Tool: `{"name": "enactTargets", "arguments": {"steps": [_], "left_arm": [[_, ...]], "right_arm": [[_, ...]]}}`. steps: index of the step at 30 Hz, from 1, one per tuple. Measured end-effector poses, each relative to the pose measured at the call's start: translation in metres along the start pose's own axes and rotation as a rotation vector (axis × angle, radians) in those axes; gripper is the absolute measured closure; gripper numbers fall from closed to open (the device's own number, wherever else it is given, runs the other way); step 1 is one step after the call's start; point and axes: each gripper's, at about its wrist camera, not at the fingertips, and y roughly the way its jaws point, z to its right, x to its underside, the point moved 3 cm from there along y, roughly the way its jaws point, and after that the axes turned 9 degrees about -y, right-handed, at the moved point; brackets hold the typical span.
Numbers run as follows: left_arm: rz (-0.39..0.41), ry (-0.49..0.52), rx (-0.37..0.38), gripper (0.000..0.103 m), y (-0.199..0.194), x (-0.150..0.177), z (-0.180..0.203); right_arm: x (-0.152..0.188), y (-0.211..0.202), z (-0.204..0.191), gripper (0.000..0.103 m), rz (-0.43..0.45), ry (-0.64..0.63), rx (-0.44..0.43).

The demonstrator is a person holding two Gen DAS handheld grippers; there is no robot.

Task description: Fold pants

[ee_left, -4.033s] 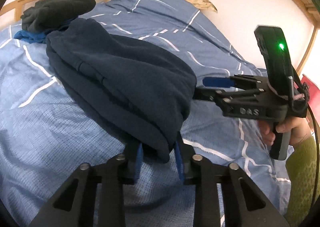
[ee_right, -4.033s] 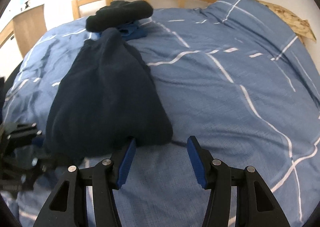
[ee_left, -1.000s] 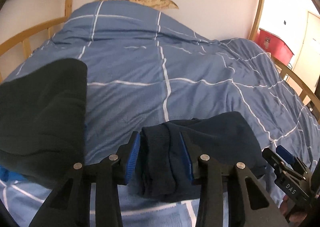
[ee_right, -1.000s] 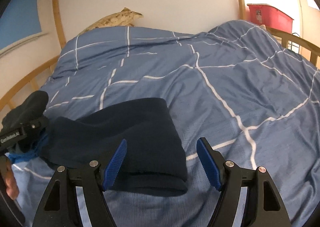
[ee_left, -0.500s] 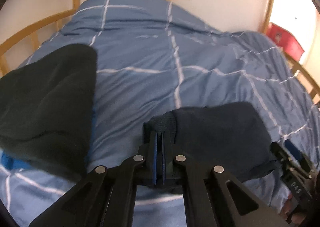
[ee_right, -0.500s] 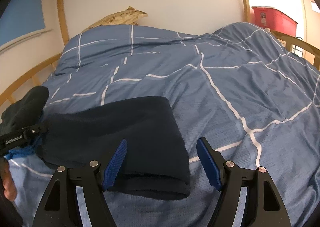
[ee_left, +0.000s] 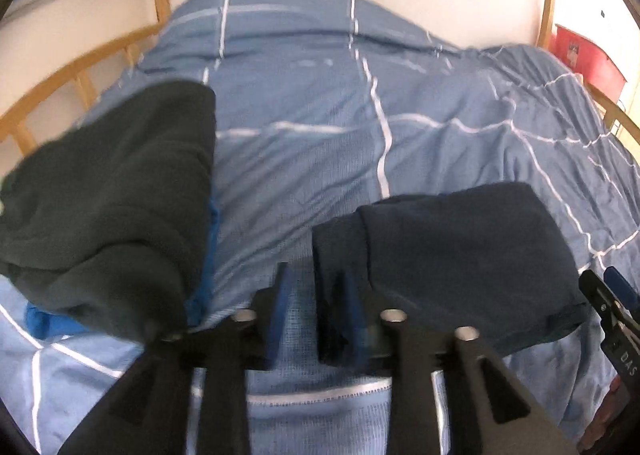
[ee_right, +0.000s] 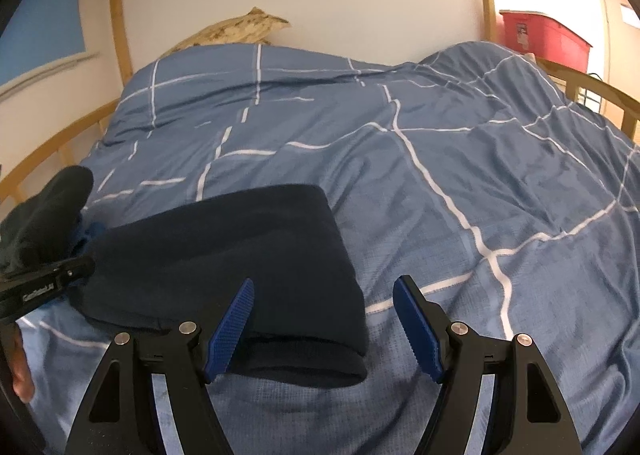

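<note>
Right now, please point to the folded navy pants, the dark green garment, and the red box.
Folded navy pants [ee_right: 248,251], right wrist view, top layer.
Dark green garment [ee_left: 108,195], left wrist view, middle.
Red box [ee_right: 540,39], right wrist view, front wall.

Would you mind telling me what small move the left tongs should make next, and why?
Probably back away. The left tongs are opening, the navy pants lie folded on the duvet, their edge between the pads, and the right tongs are open.
</note>
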Motion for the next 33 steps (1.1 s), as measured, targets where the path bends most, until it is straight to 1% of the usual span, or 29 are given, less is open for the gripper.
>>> {"name": "enactTargets", "arguments": {"steps": [1,2,3,4,5,7,9,12,13,15,18,22,25,26,28,33], "left_arm": [[0.034,0.015,-0.012,0.059,-0.010,0.001,0.002],[0.062,0.028,-0.024,0.055,-0.018,0.002,0.005],[0.091,0.043,-0.040,0.053,-0.029,0.005,0.007],[0.108,0.052,-0.043,0.051,-0.038,0.008,0.008],[0.118,0.054,-0.033,0.050,-0.045,0.010,0.008],[0.122,0.042,-0.005,0.045,-0.058,0.017,0.005],[0.115,0.013,0.026,0.045,-0.067,0.029,0.000],[0.107,-0.041,0.043,0.043,-0.071,0.043,-0.008],[0.100,-0.072,0.049,0.042,-0.071,0.047,-0.012],[0.086,-0.130,0.095,0.040,-0.068,0.053,-0.017],[0.080,-0.152,0.122,0.038,-0.062,0.051,-0.015],[0.065,-0.184,0.161,0.031,-0.050,0.039,-0.008],[0.065,-0.253,0.160,0.030,-0.042,0.033,-0.009],[0.065,-0.301,0.159,0.030,-0.037,0.030,-0.012],[0.070,-0.351,0.161,0.029,-0.031,0.030,-0.014],[0.079,-0.408,0.158,0.029,-0.016,0.032,-0.013]], "right_arm": [[0.000,-0.003,0.001,0.031,0.007,0.002,-0.003],[-0.001,-0.006,0.002,0.030,0.013,0.001,-0.005],[-0.001,-0.009,0.002,0.030,0.020,0.000,-0.008],[-0.002,-0.013,0.003,0.030,0.027,-0.001,-0.010],[-0.002,-0.016,0.004,0.027,0.034,-0.002,-0.012],[0.000,-0.024,0.007,0.027,0.050,-0.004,-0.019],[0.003,-0.031,0.010,0.027,0.062,0.000,-0.025],[0.012,-0.036,0.019,0.027,0.073,0.050,-0.035],[0.015,-0.037,0.022,0.026,0.079,0.076,-0.042],[0.024,-0.038,0.030,0.023,0.085,0.156,-0.056],[0.031,-0.040,0.035,0.020,0.099,0.256,-0.093],[0.026,-0.032,0.035,0.018,0.101,0.299,-0.138],[0.021,-0.020,0.037,0.018,0.084,0.340,-0.143],[0.021,-0.013,0.038,0.018,0.074,0.361,-0.145],[0.023,-0.003,0.040,0.018,0.056,0.399,-0.157],[0.032,0.017,0.045,0.018,0.026,0.461,-0.173]]}}
